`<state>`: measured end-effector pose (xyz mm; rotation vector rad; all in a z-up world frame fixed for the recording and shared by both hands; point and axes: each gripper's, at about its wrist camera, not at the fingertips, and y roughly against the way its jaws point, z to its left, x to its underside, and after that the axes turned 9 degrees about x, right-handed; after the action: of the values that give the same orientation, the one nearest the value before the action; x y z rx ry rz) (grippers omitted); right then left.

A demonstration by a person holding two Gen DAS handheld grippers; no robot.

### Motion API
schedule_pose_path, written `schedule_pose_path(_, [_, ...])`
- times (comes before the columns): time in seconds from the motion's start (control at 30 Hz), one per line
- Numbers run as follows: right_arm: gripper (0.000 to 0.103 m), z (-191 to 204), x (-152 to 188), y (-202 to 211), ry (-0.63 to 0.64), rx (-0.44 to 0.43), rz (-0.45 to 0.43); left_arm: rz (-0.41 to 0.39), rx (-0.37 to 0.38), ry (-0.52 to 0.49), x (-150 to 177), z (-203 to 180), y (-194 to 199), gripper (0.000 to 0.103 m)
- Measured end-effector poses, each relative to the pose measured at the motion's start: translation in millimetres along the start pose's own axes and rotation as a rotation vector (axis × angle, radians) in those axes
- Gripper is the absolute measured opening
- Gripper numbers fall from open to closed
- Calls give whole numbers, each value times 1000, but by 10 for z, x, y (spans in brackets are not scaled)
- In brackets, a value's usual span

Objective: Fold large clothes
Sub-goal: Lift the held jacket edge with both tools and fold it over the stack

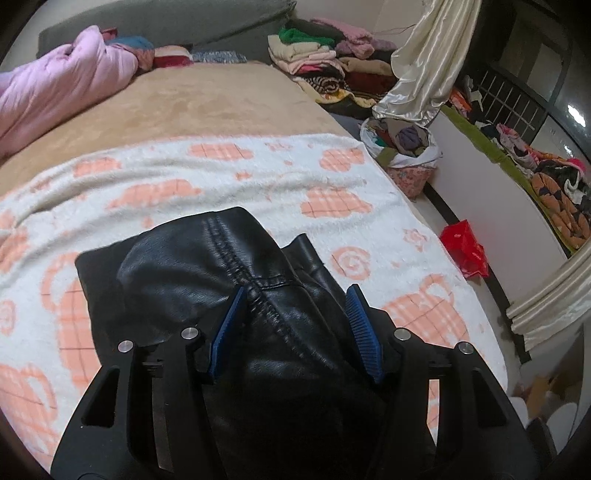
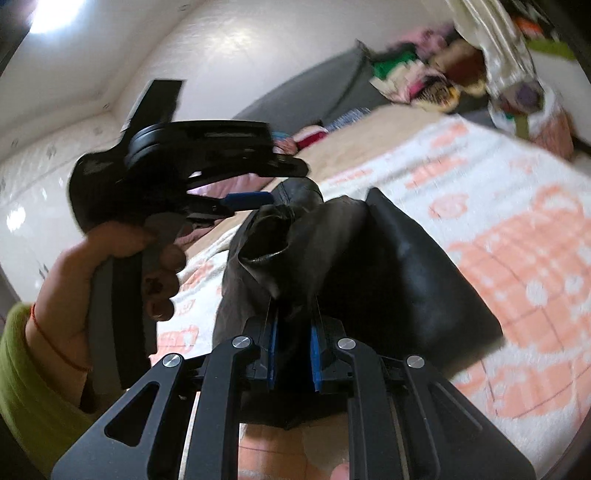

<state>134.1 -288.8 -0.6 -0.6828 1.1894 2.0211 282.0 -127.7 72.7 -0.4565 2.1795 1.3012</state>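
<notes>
White walls and a grey headboard (image 1: 166, 22) framed the bed (image 1: 192, 99), which carried a white blanket (image 1: 258, 177) printed with peach shapes; we could read no brand, label or writing anywhere. On that blanket lay the black leather garment (image 1: 192, 258), bunched and partly lifted toward both cameras. From the left wrist we saw what the right view blurred: a pink quilt (image 1: 55, 81) at the bed's far corner, stacked folded clothes (image 1: 317, 59), a cream satin curtain (image 1: 428, 62), a basket of laundry (image 1: 406, 147) and a red bag (image 1: 463, 247) on the floor. Only the right wrist view showed the person's hand (image 2: 110, 273) in a green sleeve (image 2: 26, 376) gripping the other tool's handle. Our left tongs (image 1: 295, 314) stood about half open, a stitched seam of the garment filling the space between the blue pads (image 1: 364, 328). Our right tongs (image 2: 293, 332) were narrowed almost shut, pinching a fold of the same garment.
</notes>
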Motion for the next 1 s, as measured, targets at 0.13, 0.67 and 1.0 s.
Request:
schedule_pose_path(0.13, [13, -188, 26, -45, -122, -52, 52, 23, 33, 11, 18, -23, -109, 48])
schedule_pose_path(0.67, [35, -302, 56, -103, -250, -49, 165, -4, -151, 82, 864, 853, 247, 73])
schedule_pose_path(1.0, [93, 149, -624, -520, 84, 121, 206, -29, -118, 92, 926, 890, 244, 73])
